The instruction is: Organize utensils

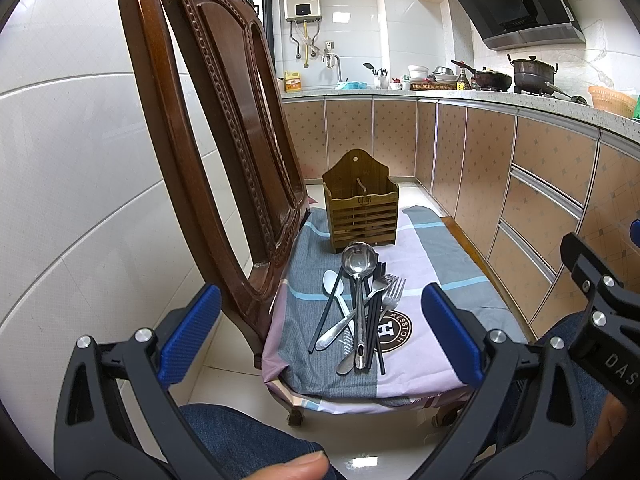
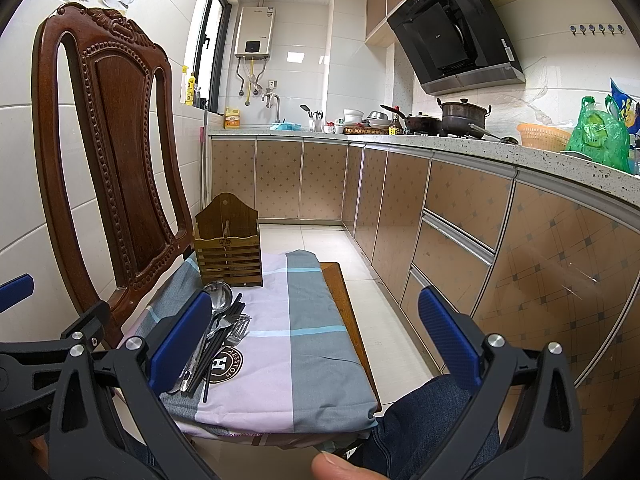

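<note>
A pile of utensils (image 1: 362, 312) lies on the chair's cloth-covered seat: a steel ladle (image 1: 358, 262), a white spoon (image 1: 333, 282), forks (image 1: 390, 294) and black chopsticks (image 1: 376, 320). Behind them stands a slatted wooden utensil holder (image 1: 362, 212), seemingly empty. My left gripper (image 1: 320, 340) hangs open in front of the seat, short of the pile. In the right wrist view the utensils (image 2: 218, 338) lie partly behind the left blue pad (image 2: 180, 344), with the holder (image 2: 228, 254) beyond. My right gripper (image 2: 314, 346) is open above the seat's front edge, holding nothing.
The carved wooden chair back (image 1: 224, 120) rises at the left of the seat, against a white tiled wall. Kitchen cabinets (image 2: 460, 240) run along the right with a countertop of pots and bags. A person's jeans-clad knees (image 1: 248, 440) and thumb (image 2: 344, 468) show below.
</note>
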